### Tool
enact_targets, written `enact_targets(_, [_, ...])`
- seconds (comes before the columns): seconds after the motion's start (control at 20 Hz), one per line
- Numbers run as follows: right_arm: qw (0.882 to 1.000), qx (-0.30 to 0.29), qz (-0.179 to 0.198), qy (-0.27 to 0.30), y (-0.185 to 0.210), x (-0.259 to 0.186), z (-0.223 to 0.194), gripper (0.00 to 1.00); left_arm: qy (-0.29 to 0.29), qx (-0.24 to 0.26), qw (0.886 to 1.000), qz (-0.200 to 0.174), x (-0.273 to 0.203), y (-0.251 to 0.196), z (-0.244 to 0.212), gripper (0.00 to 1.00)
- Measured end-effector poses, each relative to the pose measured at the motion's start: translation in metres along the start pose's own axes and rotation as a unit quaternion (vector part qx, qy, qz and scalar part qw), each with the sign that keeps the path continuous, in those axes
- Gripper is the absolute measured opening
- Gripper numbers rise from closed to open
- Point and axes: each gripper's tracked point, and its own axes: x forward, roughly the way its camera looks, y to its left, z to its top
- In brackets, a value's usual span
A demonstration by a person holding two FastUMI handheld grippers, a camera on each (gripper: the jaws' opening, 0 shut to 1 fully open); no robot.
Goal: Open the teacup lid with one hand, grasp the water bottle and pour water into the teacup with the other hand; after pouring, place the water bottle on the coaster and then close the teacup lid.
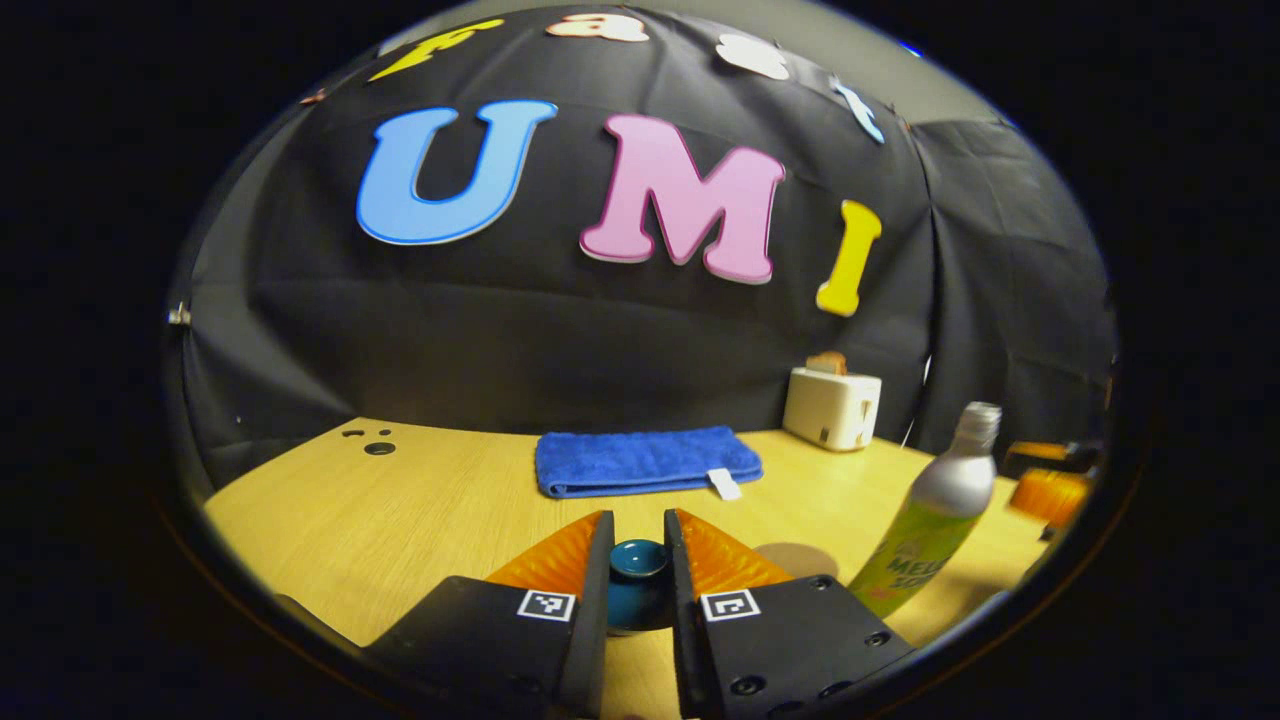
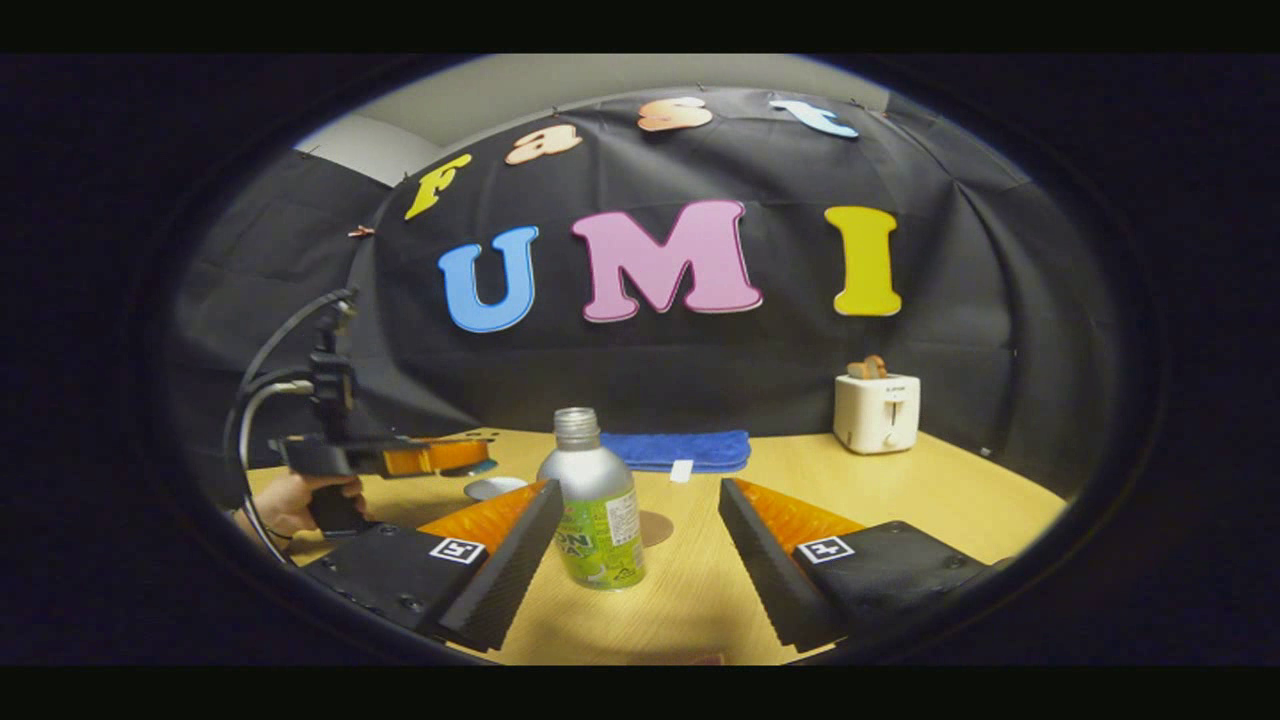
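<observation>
In the left gripper view, my left gripper (image 1: 638, 520) is shut on the dark teal knob of the teacup lid (image 1: 638, 562), one finger pressing each side. The cup beneath is hidden by the fingers. To its right stands the silver-and-green water bottle (image 1: 935, 520), upright with no cap, and a round brown coaster (image 1: 795, 558) lies between them. In the right gripper view, my right gripper (image 2: 640, 490) is open around the bottle (image 2: 595, 510), which stands near its left finger. The coaster (image 2: 655, 527) lies just behind. A hand holds the left gripper (image 2: 470, 455) above a pale round dish-like shape (image 2: 495, 487).
A folded blue towel (image 1: 645, 460) (image 2: 675, 450) lies at the back of the wooden table (image 1: 400, 510). A cream toaster (image 1: 830, 405) (image 2: 877, 410) with toast in it stands at the back right. The black cloth wall closes off the far side.
</observation>
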Motion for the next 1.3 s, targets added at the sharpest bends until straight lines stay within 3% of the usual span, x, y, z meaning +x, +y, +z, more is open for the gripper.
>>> enact_targets(0.2, [0.999, 0.029, 0.012, 0.015, 0.012, 0.017, -0.013, 0.99, -0.034, -0.105, 0.994, -0.012, -0.054, 0.012, 0.018, 0.31])
enact_targets(0.5, [1.000, -0.026, 0.006, 0.016, 0.028, 0.027, -0.018, 1.00, -0.046, -0.097, 0.993, 0.045, -0.090, 0.064, 0.015, 0.31])
enact_targets(0.75, [0.998, -0.050, -0.009, 0.047, 0.034, 0.049, -0.041, 0.99, -0.048, -0.106, 0.992, 0.039, -0.094, 0.070, 0.017, 0.31])
enact_targets(0.9, [0.998, -0.039, -0.016, 0.055, 0.036, 0.058, -0.047, 0.89, -0.051, -0.120, 0.991, 0.031, -0.096, 0.073, 0.019, 0.31])
enact_targets(0.95, [0.997, -0.042, -0.015, 0.057, 0.036, 0.059, -0.046, 0.82, -0.051, -0.122, 0.991, 0.031, -0.096, 0.075, 0.018, 0.31])
enact_targets(1.15, [0.987, -0.151, -0.033, 0.051, 0.029, 0.071, -0.025, 0.79, -0.048, -0.129, 0.990, 0.031, -0.095, 0.079, 0.015, 0.31])
enact_targets(1.3, [0.959, -0.274, -0.049, 0.047, 0.025, 0.089, -0.002, 0.78, -0.045, -0.131, 0.990, 0.029, -0.095, 0.081, 0.014, 0.31])
